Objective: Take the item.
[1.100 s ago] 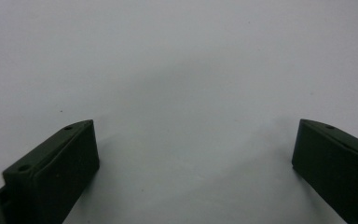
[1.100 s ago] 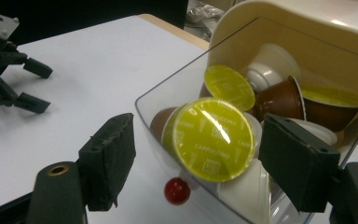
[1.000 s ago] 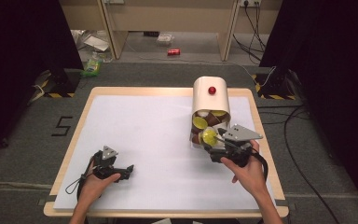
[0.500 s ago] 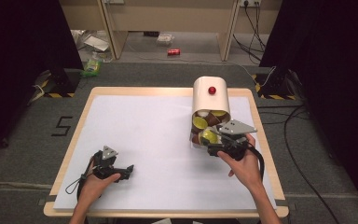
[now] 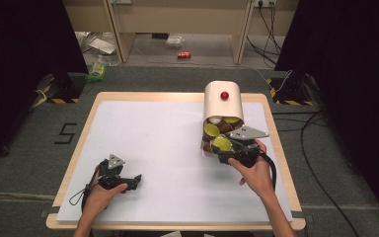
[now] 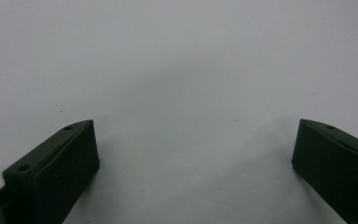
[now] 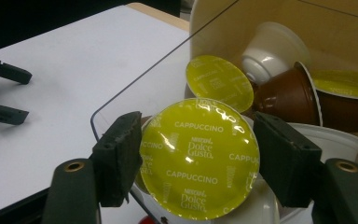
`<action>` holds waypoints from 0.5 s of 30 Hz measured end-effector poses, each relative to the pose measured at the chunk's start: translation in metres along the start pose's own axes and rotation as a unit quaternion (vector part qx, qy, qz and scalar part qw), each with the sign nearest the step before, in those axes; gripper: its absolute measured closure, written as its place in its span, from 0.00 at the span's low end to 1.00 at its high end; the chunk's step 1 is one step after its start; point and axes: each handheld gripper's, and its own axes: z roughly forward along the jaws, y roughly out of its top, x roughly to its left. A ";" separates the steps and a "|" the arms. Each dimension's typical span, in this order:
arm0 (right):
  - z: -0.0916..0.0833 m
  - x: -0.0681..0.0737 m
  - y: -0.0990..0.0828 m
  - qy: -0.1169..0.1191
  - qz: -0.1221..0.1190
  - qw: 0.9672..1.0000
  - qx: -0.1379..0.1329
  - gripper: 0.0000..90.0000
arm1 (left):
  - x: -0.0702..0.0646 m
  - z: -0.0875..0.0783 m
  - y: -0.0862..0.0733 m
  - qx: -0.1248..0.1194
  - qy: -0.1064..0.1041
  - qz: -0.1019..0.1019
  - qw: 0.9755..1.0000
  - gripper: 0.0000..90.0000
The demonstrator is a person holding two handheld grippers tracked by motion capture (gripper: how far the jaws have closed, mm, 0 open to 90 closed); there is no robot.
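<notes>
While the right gripper point(image 7: 198, 158) has just been closing its jaws around a coffee capsule point(image 7: 199, 158) at the mouth of the dispenser point(image 5: 223, 101), the job of taking capsules out looks barely begun: no capsule lies on the white sheet point(image 5: 168, 143) in front of the dispenser, and the load inside appears full. In the right gripper view the two black pads flank the capsule's rim and seem to touch it on both sides, so I judge the grip made or all but made, with the lift out over the clear lip point(image 7: 121, 95) still to come. That capsule faces the camera with a glossy, yellow-green foil lid, round and flat, printed "Cappuccino". Behind it, deeper in the dispenser, sit another lime-lidded capsule point(image 7: 220, 83), a smooth brown plastic cup point(image 7: 289, 95) on its side and a white one point(image 7: 272, 49) with a domed base. The dispenser is a cream, round-topped shell with a red knob point(image 5: 224, 95) on it. Far to the left of the dispenser, the left gripper point(image 5: 128, 181) rests on the matte sheet, its jaws wide apart with nothing between them.
</notes>
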 end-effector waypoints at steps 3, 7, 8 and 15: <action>-0.001 0.001 0.000 0.005 0.001 1.000 0.001 0.43 | 0.000 0.000 0.000 0.000 0.000 0.000 1.000 0.00; -0.002 0.002 0.001 -0.001 -0.004 1.000 -0.003 0.44 | 0.000 0.000 0.000 0.000 0.000 0.000 1.000 0.00; -0.004 0.002 0.002 -0.004 -0.004 1.000 -0.006 0.44 | 0.000 0.000 0.000 0.000 0.000 0.000 1.000 0.00; -0.015 -0.002 0.006 -0.009 -0.004 1.000 -0.024 0.44 | 0.000 0.000 0.000 0.000 0.000 0.000 1.000 0.00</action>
